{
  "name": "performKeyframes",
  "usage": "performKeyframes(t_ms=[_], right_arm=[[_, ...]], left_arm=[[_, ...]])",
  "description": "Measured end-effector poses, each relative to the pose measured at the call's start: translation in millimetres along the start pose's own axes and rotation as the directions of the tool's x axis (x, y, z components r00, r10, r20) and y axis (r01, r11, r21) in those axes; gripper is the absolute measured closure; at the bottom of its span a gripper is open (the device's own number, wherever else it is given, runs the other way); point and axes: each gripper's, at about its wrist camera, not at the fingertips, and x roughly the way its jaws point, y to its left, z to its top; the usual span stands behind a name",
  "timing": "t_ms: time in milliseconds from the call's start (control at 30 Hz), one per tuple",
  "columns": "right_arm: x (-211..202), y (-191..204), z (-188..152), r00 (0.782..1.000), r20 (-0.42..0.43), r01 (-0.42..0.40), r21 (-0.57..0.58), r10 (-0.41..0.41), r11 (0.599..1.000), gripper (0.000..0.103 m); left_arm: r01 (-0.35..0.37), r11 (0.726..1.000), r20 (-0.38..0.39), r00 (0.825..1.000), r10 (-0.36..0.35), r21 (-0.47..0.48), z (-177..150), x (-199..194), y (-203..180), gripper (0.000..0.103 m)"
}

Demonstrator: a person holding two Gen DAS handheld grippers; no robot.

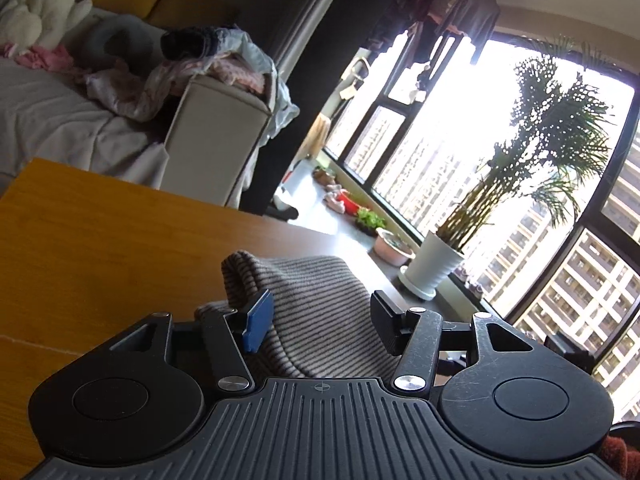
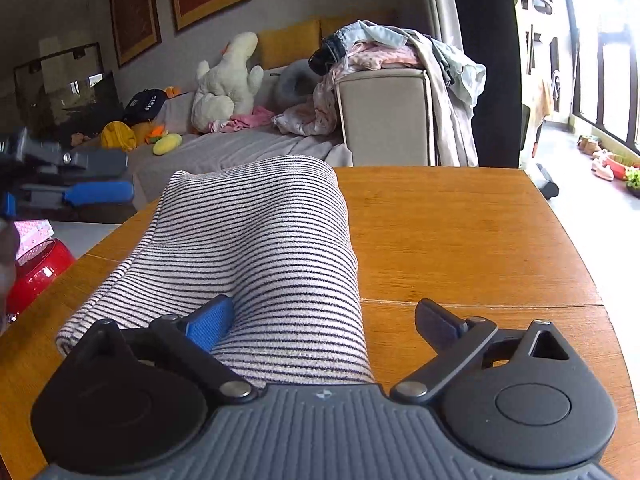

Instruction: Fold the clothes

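A folded garment with thin dark stripes [image 2: 260,248] lies as a long bundle on the wooden table [image 2: 460,240]. My right gripper [image 2: 324,324] is open at its near end. The blue pad [image 2: 212,322] touches the cloth's left side, while the black finger [image 2: 438,326] stands over bare wood. In the left wrist view the same striped garment [image 1: 316,312] bulges up between the spread fingers of my open left gripper [image 1: 322,320]. Its blue pad [image 1: 260,316] rests against a raised fold. Neither gripper pinches the cloth.
Behind the table stands a sofa [image 2: 384,116] piled with clothes [image 2: 380,52], with a white plush toy [image 2: 228,80] on it. A potted palm [image 1: 432,268] stands by the big window. A red object [image 2: 36,272] sits low on the left. A blurred grey-and-blue tool [image 2: 96,192] shows at the left edge.
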Motion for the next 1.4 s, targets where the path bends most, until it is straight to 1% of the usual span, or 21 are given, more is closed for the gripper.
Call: performKeyframes(t_ms=[67,133,267,333,367,433,467,500,533,600,633,667,700,800,900,1133,1167,1200,1300,1333,1400], right_arm=[[-0.6,2.2,-0.5,1.000,0.006,0.011,-0.013,-0.011,1.000,0.006],[-1.8,5.4,-0.9,1.000,0.013,0.021,-0.033,-0.021,0.999,0.006],[-7.7,19.0,-0.9,0.997,0.046,0.063,-0.133,-0.057,0.989,0.006],[-16.9,29.2,1.8,0.995,0.084,0.070,-0.190,-0.055,0.979,0.006],[-22.2,34.1,3.8,0.994,0.104,0.067,-0.211,-0.046,0.975,0.008],[-32.8,44.3,8.5,0.990,0.139,0.048,-0.248,-0.014,0.968,0.021],[-36.7,50.5,11.8,0.989,0.143,0.007,-0.256,0.030,0.967,0.037],[-37.9,56.6,14.2,0.988,0.142,-0.024,-0.266,0.064,0.964,0.049],[-38.2,62.7,15.8,0.986,0.139,-0.054,-0.277,0.096,0.959,0.050],[-29.7,74.9,10.9,0.985,0.107,-0.096,-0.311,0.135,0.946,0.050],[-23.3,81.4,6.2,0.986,0.082,-0.108,-0.331,0.143,0.938,0.050],[-15.1,87.7,-1.2,0.990,0.053,-0.103,-0.355,0.130,0.929,0.050],[-10.2,92.0,-7.6,0.992,0.049,-0.087,-0.376,0.114,0.923,0.050],[-9.2,97.0,-14.7,0.992,0.079,-0.060,-0.403,0.100,0.913,0.049],[-8.3,94.3,-14.8,0.992,0.081,-0.063,-0.388,0.102,0.919,0.048],[-5.9,91.2,-14.7,0.992,0.078,-0.061,-0.375,0.097,0.925,0.044],[-5.6,90.6,-14.7,0.992,0.078,-0.061,-0.372,0.096,0.926,0.044],[-5.6,90.2,-14.8,0.992,0.078,-0.059,-0.370,0.095,0.927,0.043],[-5.6,88.3,-15.1,0.992,0.075,-0.065,-0.362,0.099,0.930,0.043],[-5.6,88.0,-15.1,0.992,0.075,-0.066,-0.361,0.099,0.930,0.043],[-6.1,88.1,-15.4,0.992,0.075,-0.063,-0.363,0.097,0.929,0.043]], left_arm=[[0.001,1.000,0.001,1.000,-0.001,0.015,9.4,6.1,-4.1,0.047],[-0.008,0.999,-0.026,1.000,0.010,0.042,14.4,22.1,-8.4,0.048],[-0.087,0.994,-0.125,0.988,0.094,0.059,6.5,60.9,-2.1,0.050],[-0.110,0.992,-0.147,0.982,0.119,0.068,1.1,68.6,3.3,0.053],[-0.116,0.991,-0.147,0.981,0.126,0.073,-0.8,68.8,4.5,0.055],[-0.118,0.990,-0.150,0.980,0.128,0.074,-1.1,68.6,7.0,0.056],[-0.118,0.991,-0.153,0.980,0.128,0.070,-1.0,68.6,8.5,0.056],[-0.118,0.991,-0.156,0.980,0.126,0.065,-1.0,68.8,10.2,0.056],[-0.117,0.991,-0.159,0.979,0.125,0.060,-1.0,69.0,11.9,0.056],[-0.116,0.992,-0.165,0.979,0.123,0.049,-1.1,69.3,15.2,0.054],[-0.116,0.992,-0.168,0.978,0.122,0.044,-1.1,69.5,16.8,0.054],[-0.116,0.993,-0.171,0.978,0.120,0.039,-1.1,69.6,18.5,0.053],[-0.115,0.993,-0.173,0.978,0.119,0.033,-1.1,69.8,20.1,0.053],[-0.114,0.993,-0.175,0.978,0.118,0.030,-1.1,69.7,21.7,0.053],[-0.115,0.993,-0.169,0.978,0.119,0.029,-0.9,68.5,21.6,0.053],[-0.141,0.990,-0.113,0.983,0.142,0.020,-1.2,44.6,14.7,0.054],[-0.145,0.989,-0.104,0.984,0.146,0.019,-1.2,41.2,13.7,0.052],[-0.148,0.989,-0.096,0.984,0.149,0.017,-1.2,37.8,12.7,0.042],[-0.152,0.988,-0.083,0.985,0.153,0.012,-3.4,28.4,9.7,0.044],[-0.144,0.990,-0.094,0.985,0.144,0.009,-7.1,26.5,8.8,0.047],[-0.129,0.992,-0.117,0.985,0.129,0.004,-14.6,23.8,7.0,0.047]])
